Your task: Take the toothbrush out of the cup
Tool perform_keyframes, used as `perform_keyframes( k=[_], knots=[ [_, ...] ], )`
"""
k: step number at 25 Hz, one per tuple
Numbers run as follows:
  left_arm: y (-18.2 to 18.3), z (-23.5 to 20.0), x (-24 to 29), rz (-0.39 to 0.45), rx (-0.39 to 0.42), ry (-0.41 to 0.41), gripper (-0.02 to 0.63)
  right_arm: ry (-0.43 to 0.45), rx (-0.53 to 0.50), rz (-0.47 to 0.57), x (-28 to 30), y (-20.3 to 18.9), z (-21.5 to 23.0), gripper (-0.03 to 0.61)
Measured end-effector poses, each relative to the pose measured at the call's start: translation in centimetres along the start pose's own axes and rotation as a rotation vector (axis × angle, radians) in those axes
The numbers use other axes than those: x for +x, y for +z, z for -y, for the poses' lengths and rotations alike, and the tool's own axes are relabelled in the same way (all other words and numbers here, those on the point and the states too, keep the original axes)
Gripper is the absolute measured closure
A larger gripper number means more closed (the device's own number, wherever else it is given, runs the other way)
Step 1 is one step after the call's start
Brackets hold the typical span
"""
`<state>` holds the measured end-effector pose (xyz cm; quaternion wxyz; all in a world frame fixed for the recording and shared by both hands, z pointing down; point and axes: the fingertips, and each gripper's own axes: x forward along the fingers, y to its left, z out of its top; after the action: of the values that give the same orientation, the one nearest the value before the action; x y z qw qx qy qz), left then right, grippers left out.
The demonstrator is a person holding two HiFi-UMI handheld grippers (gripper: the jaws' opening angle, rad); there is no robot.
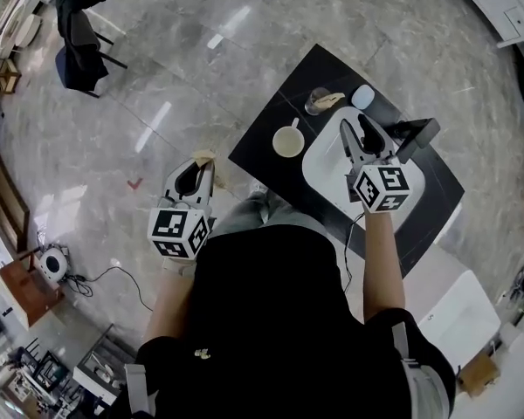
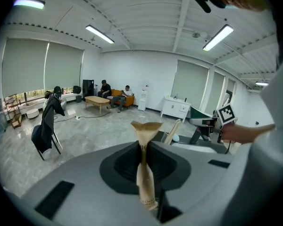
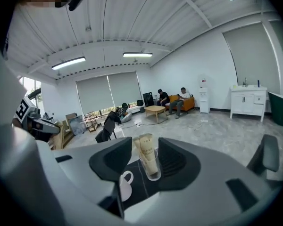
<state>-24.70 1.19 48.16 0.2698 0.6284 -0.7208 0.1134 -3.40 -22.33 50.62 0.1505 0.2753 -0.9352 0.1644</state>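
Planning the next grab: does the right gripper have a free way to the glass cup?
Probably yes: the right gripper is open and the glass cup stands straight ahead with nothing between.

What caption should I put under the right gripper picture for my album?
The right gripper, jaws open, looks at a glass cup of paper-wrapped toothbrushes, white mug beside it.

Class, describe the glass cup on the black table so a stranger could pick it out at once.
Find the black table. Near its far corner, beyond the white mug, stands the glass cup. Unlike the mug, it is clear, handleless, and holds tan paper packets.
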Motion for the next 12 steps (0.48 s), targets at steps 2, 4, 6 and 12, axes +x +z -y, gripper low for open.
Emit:
perform_keyframes(
  k=[2, 4, 6, 12],
  knots=[
    [-0.8, -0.5, -0.1, -0.016, -0.009, 0.015, 0.563, 0.014, -0.01, -0.025, 1.4, -1.0, 0.0, 0.389],
    [-1.4, -1.0, -0.2, -0.029, -0.018, 0.027, 0.563, 0.023, -0.021, -0.044, 2.6, -1.9, 0.0, 0.374],
    [-2.0, -1.3, -0.3, -0.04, -0.024, 0.038, 0.563, 0.032, -0.026, -0.058, 3.8, -2.7, -0.1, 0.367],
    [-2.8, -2.5, -0.7, -0.05, -0.04, 0.075, 0.563, 0.037, -0.067, -0.103, 6.7, -4.5, -0.3, 0.36]
  ],
)
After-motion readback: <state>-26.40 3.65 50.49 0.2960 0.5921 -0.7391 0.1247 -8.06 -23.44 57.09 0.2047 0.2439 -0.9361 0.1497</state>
